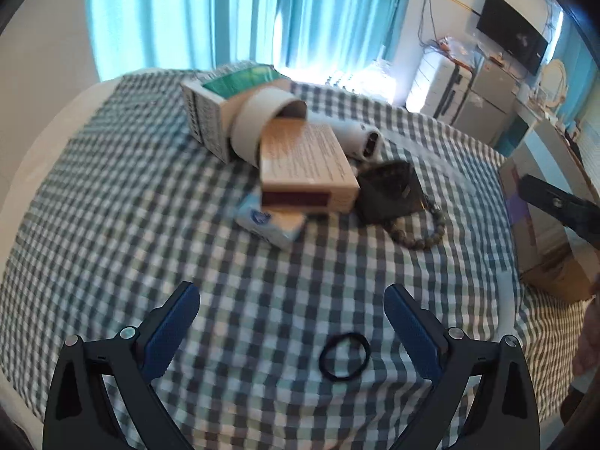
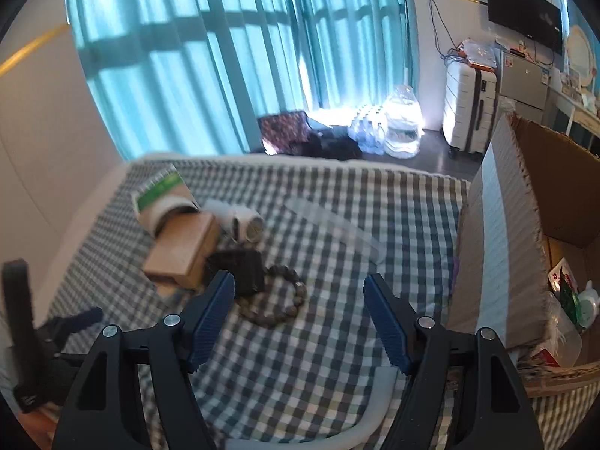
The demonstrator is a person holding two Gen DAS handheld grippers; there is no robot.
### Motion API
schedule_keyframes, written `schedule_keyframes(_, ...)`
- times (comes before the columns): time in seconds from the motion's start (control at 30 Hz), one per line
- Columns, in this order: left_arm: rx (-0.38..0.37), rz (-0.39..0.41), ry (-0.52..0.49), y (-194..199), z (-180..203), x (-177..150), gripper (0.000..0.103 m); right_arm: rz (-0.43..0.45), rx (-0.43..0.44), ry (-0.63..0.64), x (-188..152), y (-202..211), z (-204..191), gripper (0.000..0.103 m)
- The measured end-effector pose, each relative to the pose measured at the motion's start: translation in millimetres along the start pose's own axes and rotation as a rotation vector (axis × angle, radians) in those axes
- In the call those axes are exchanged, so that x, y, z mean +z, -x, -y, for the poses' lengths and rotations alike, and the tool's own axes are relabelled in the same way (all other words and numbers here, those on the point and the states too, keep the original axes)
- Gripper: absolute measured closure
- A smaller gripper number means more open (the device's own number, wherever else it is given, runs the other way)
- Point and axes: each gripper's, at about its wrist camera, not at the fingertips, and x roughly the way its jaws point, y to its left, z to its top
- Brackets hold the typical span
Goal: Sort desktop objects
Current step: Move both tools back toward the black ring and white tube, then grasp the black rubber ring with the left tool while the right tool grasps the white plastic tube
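Teal curtains are glowing behind the checkered surface [image 1: 112, 225], where a pile of boxes [image 1: 307, 165], a tape roll [image 1: 258, 123], a dark pouch [image 1: 390, 191] and a bead bracelet [image 1: 420, 228] is sitting mid-cloth. The left gripper [image 1: 292, 296] is hanging spread wide and empty over a black hair tie [image 1: 345, 354]. The right gripper [image 2: 300, 285] is hovering spread and empty near the bracelet, beside a cardboard box [image 2: 525, 202].

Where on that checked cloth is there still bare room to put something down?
Bare cloth lies between the bead bracelet and the cardboard box, and on the near side around the black hair tie. The far left is crowded: the tan box, tape roll, green-topped carton and black pouch lie heaped together.
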Motion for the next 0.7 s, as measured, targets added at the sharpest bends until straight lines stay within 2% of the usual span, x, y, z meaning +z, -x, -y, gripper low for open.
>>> schedule_keyframes(0.1, -0.025, -0.044, -0.031, -8.2, 5.1, -8.1, 0.002, -0.028, -0.013, -0.006, -0.1, -5.7, -1.8, 0.031)
schedule_keyframes(0.2, 0.010, -0.091, -0.039, -20.5, 8.9, -11.8, 0.002, -0.027, -0.047, 0.020, -0.4, -8.6, -3.5, 0.031)
schedule_keyframes(0.3, 0.008, -0.109, -0.046, -26.0, 13.9, -20.1, 0.002, -0.041, -0.078, 0.036, -2.7, -12.1, -4.1, 0.031)
schedule_keyframes(0.4, 0.030, -0.117, -0.088, -33.6, 25.1, -33.7, 0.002, -0.070, -0.078, 0.020, -6.3, -13.1, -1.6, 0.031)
schedule_keyframes(0.5, 0.087, -0.141, -0.158, -47.5, 35.5, -46.8, 0.002, -0.090, -0.078, 0.016, -10.2, -10.2, -1.5, 0.031)
schedule_keyframes(0.63, 0.038, -0.100, -0.127, -49.4, 24.5, -51.0, 0.001, -0.083, -0.083, 0.051, -14.6, 3.5, -6.0, 0.031)
schedule_keyframes(0.67, 0.046, -0.098, -0.150, -48.9, 25.3, -51.8, 0.003, -0.086, -0.083, 0.054, -16.1, 5.9, -6.2, 0.031)
schedule_keyframes(0.7, 0.046, -0.097, -0.172, -46.8, 27.6, -52.1, 0.011, -0.089, -0.085, 0.051, -18.3, 9.0, -5.0, 0.031)
